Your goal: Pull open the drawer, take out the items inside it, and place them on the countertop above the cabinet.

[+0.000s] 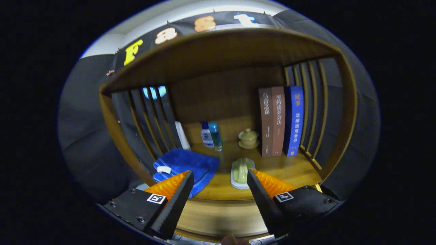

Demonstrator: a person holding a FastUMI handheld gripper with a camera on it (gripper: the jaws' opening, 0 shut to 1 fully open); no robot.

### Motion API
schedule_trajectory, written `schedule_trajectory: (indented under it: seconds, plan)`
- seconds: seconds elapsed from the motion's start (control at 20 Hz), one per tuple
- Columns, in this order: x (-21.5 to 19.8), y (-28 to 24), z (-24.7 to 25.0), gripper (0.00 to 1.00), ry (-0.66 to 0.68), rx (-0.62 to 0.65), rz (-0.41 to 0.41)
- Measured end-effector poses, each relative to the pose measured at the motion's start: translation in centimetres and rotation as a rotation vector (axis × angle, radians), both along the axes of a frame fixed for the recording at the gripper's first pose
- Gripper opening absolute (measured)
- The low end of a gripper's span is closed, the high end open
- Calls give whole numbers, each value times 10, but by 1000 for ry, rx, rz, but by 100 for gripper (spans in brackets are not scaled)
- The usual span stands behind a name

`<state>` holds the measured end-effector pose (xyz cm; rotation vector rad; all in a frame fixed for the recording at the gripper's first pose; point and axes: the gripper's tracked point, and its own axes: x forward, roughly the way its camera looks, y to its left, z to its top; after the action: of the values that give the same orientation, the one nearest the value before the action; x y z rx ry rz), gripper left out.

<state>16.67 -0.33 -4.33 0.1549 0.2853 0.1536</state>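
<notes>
My gripper stands open in front of the wooden cabinet, its two fingers spread wide with nothing between them. Just beyond the fingers lies the countertop inside an arched wooden niche. A pale green brush with a white base rests on the countertop near its front edge, close to the right finger. A folded blue towel lies on the left side of the countertop, partly behind the left finger. Below the countertop's front edge a wooden front panel shows between the fingers; I cannot tell whether it is the drawer.
At the back of the niche stand two small bottles, a green lidded cup on a saucer and three upright books on the right. Slatted wooden sides close the niche left and right.
</notes>
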Motion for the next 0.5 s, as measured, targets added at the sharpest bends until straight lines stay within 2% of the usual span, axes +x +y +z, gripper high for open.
schedule_trajectory:
  seconds: [0.1,0.2,0.3,0.5]
  plan:
    - [-24,-5,18,99,-151,1,-5]
    - [-51,-17,25,99,-237,-68,-43]
    - [-73,-17,24,99,-324,-68,-68]
    - [-118,-26,-5,98,-351,-18,-133]
